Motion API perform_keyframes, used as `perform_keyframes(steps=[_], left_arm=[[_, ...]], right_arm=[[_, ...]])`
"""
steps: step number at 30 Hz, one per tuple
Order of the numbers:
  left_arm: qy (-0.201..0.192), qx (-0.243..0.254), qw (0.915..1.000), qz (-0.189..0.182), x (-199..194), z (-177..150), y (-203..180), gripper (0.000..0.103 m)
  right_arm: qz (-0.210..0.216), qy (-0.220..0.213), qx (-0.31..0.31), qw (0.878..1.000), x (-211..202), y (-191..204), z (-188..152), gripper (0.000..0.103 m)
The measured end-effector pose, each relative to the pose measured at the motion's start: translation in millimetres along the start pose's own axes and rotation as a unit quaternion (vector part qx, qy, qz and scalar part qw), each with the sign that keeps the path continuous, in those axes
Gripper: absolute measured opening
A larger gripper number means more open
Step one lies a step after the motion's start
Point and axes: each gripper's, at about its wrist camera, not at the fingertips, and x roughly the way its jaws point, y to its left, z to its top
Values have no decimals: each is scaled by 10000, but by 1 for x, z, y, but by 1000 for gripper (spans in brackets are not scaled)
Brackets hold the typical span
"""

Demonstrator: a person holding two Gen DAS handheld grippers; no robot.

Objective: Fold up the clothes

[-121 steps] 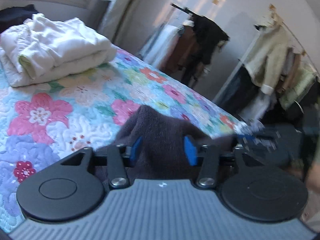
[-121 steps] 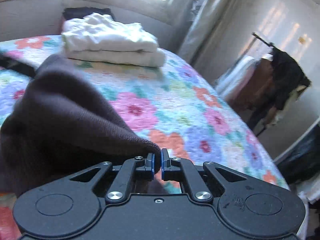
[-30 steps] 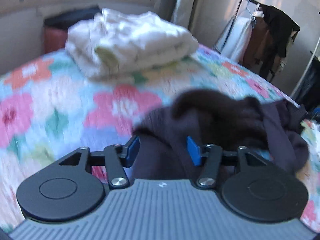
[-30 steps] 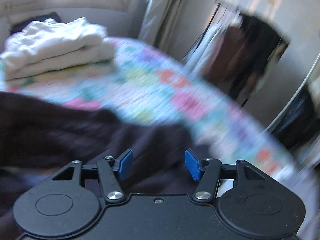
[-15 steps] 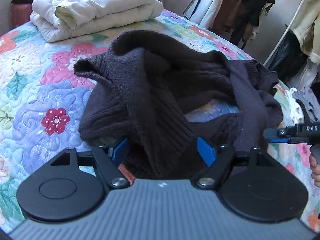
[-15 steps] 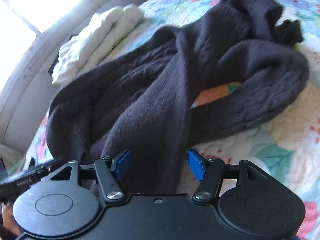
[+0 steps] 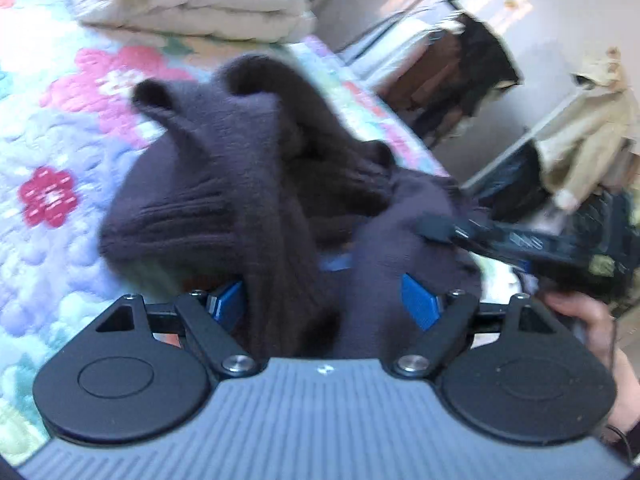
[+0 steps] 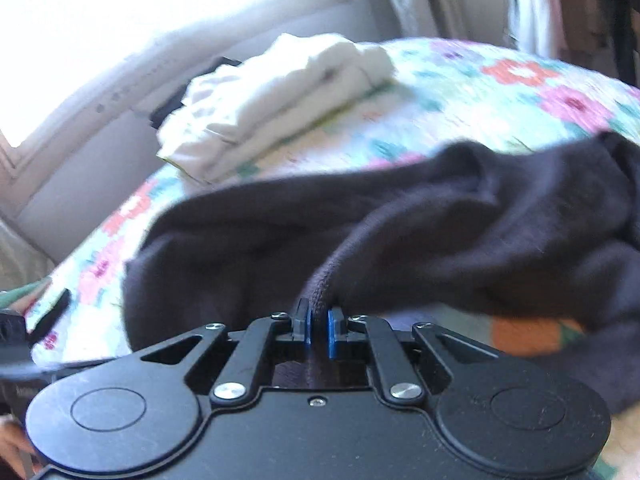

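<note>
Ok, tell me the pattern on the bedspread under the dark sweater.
The bedspread is a quilted floral print: pink, red and orange flowers on pale blue-green. Clearest in the left wrist view.

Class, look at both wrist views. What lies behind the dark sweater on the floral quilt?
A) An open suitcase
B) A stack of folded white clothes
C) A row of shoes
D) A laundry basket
B: a stack of folded white clothes sits on the quilt beyond the dark sweater.
</note>
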Motion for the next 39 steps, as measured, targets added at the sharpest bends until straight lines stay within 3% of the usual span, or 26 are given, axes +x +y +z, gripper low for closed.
perform_keyframes(steps=[4,8,13,16,18,19,20,23,28,30,32,34,39], left_arm=[[19,261,9993,-270,3,-5,-16,83],[-5,379,9985,-396,13,-14,-30,100],[-50,402,9987,319,38,-19,-43,103],[-70,603,9972,443,47,-18,-51,103],[-28,935,9943,520,49,-19,-52,100],[-3,1118,9922,558,50,-20,-53,90],[21,1289,9896,633,51,-21,-55,71],[90,1757,9806,860,54,-24,-67,44],[179,2142,9721,938,48,-22,-86,44],[358,2509,9615,1062,44,-24,-91,44],[443,2775,9528,1147,38,-21,-97,44],[535,2788,9525,1103,30,-14,-101,44],[595,3037,9461,951,22,4,-125,48]], right_arm=[[259,-192,208,9993,2,10,9,10],[613,-399,586,9956,-1,12,6,10],[758,-468,703,9935,-9,15,2,10],[775,-477,740,9931,-15,14,-1,10],[778,-482,784,9927,-20,13,-3,10],[800,-481,789,9925,-22,12,-6,10],[823,-480,792,9923,-24,11,-9,10],[877,-458,732,9924,-30,5,-14,10],[914,-621,891,9899,-34,-11,-15,10],[925,-607,929,9895,-32,-16,-14,10],[740,-505,564,9944,-31,-12,-13,10],[503,-443,164,9976,-31,-7,-13,10],[556,-429,131,9974,-42,-19,-11,10]])
